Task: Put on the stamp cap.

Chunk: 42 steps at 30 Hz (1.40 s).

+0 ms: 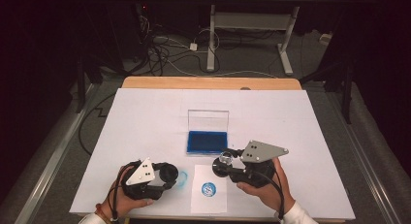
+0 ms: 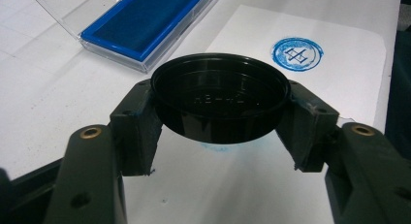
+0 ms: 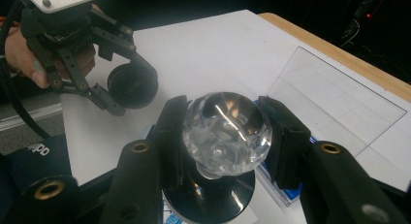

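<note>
My left gripper (image 2: 220, 118) is shut on a black round cap (image 2: 220, 95), hollow side up, held just above the table; from above the left gripper (image 1: 168, 175) sits at the front left. My right gripper (image 3: 229, 135) is shut on the clear faceted knob (image 3: 225, 129) of a round stamp whose black base (image 3: 211, 197) hangs below the jaws. In the high view the right gripper (image 1: 226, 162) hovers over the near corner of the blue ink pad (image 1: 207, 141). A white paper slip (image 1: 209, 200) carries a round blue stamp print (image 1: 209, 187).
The ink pad's clear lid (image 1: 208, 120) stands open behind it. A faint blue smudge (image 1: 183, 178) marks the white table cover (image 1: 145, 117) by the cap. Wooden table edge (image 1: 211, 83) at the back; cables and a desk frame lie on the floor beyond.
</note>
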Available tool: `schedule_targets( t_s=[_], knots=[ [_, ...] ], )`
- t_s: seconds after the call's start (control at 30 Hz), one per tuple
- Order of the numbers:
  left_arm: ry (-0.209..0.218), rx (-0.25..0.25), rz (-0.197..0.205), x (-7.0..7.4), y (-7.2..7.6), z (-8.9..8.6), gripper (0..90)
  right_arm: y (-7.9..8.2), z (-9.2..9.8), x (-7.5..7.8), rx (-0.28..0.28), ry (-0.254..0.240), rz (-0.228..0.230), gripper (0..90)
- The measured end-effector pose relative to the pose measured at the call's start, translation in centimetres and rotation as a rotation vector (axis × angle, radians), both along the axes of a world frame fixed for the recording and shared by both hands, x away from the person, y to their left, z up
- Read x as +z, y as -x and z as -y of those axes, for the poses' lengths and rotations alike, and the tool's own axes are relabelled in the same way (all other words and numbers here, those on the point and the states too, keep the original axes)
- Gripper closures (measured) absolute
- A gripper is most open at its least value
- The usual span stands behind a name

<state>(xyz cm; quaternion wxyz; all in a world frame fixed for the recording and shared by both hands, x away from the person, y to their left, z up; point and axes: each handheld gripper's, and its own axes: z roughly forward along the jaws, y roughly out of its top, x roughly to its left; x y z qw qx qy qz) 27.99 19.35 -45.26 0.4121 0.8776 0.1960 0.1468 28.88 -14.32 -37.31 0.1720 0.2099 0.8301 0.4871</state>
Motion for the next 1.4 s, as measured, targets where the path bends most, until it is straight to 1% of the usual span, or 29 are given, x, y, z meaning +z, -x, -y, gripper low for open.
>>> schedule_targets(
  t_s=[0.07, 0.17, 0.33, 0.47, 0.6, 0.77, 0.83, 1.0, 1.3, 1.4],
  knots=[
    [0.0, 0.002, 0.0, 0.0, 0.0, 0.0, 36.5, -0.1, 0.0, 0.0, 0.003, -0.008, -0.001, 57.1],
    [0.001, 0.001, 0.003, 0.0, 0.0, 0.0, 36.5, -0.1, -0.2, 0.0, 0.004, -0.004, -0.001, 57.0],
    [-0.003, -0.019, 0.008, 0.1, -0.1, 0.8, 36.5, -0.1, -0.2, -0.1, -0.001, -0.001, 0.004, 57.0],
    [-0.004, -0.038, 0.008, 0.1, -0.3, 1.9, 36.5, 0.0, -0.2, 0.6, -0.003, -0.028, 0.013, 57.1],
    [-0.008, -0.056, 0.012, 0.1, -0.3, 2.7, 36.5, -0.1, -0.3, 1.2, -0.005, -0.048, 0.026, 57.1],
    [0.007, -0.062, 0.012, 0.3, -0.5, 3.3, 36.5, -0.2, -0.6, 2.0, -0.001, -0.064, 0.046, 57.1],
    [0.018, -0.066, 0.008, 0.3, -0.6, 3.6, 36.5, -0.2, -0.7, 2.2, 0.003, -0.076, 0.046, 57.1],
    [0.023, -0.084, 0.008, 0.4, -0.8, 4.7, 36.5, -0.3, -1.0, 2.8, 0.008, -0.093, 0.061, 57.1],
    [0.069, -0.1, 0.003, 0.9, -1.1, 6.2, 36.5, -0.1, -2.2, 3.1, 0.041, -0.107, 0.062, 57.1],
    [0.089, -0.102, 0.009, 1.2, -1.1, 6.6, 36.5, -0.1, -2.8, 2.9, 0.052, -0.106, 0.058, 57.0]
  ],
)
